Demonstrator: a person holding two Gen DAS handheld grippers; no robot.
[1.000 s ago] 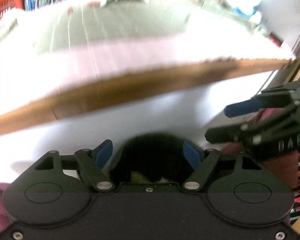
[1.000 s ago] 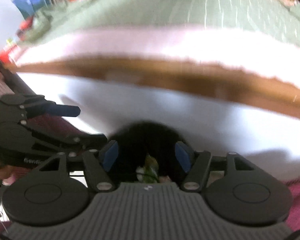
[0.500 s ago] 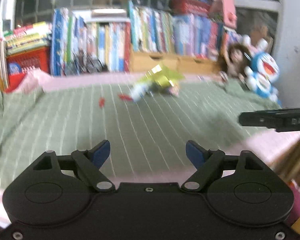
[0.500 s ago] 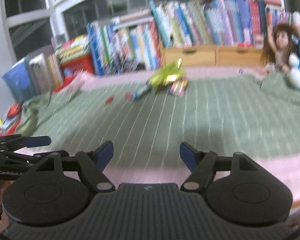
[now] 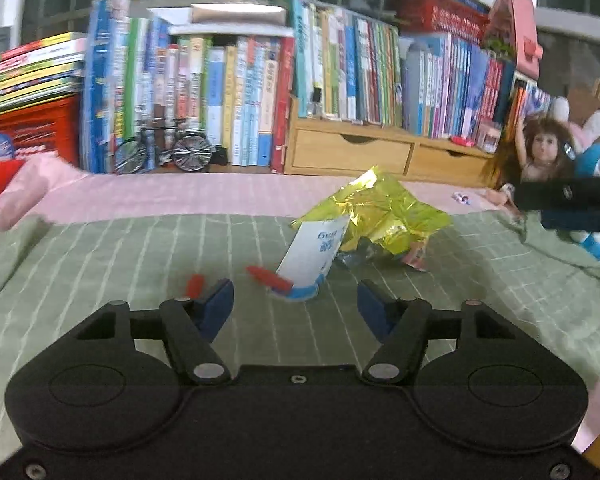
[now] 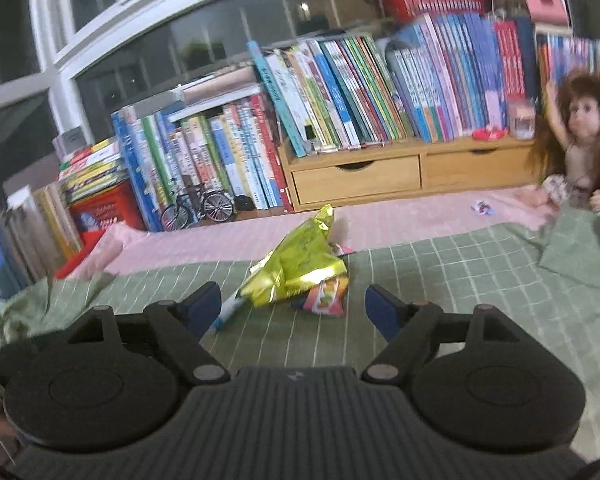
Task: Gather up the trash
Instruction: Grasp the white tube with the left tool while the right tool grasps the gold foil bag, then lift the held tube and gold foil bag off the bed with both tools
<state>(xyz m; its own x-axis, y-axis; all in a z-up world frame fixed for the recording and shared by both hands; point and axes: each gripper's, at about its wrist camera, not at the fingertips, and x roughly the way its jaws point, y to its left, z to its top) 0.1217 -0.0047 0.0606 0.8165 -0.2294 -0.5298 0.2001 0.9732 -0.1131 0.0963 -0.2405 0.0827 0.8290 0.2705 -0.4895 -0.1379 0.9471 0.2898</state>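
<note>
From my left gripper (image 5: 296, 304) I saw what the other view hid: a white and blue wrapper (image 5: 314, 256) lying flat ahead of the blue pads, two small red scraps (image 5: 269, 276) on the green checked blanket (image 5: 120, 264) to its left, and the dark finger of my right gripper (image 5: 568, 196) crossing the far right edge. The left jaws were closing with nothing between them.

From my right gripper (image 6: 294, 310) the crumpled yellow foil bag (image 6: 296, 264) sat dead ahead, with a pink and orange snack wrapper (image 6: 326, 294) tucked under its near edge; a small candy wrapper (image 6: 483, 208) lay apart on the pink sheet (image 6: 400, 224). These jaws were opening, empty.

Beyond the bed, a wooden drawer unit (image 6: 380, 178) carried a row of books (image 6: 340, 96), both drawers shut. A red crate (image 6: 104, 208) held a stack of books above it. A doll (image 6: 572, 152) leaned at the right.
</note>
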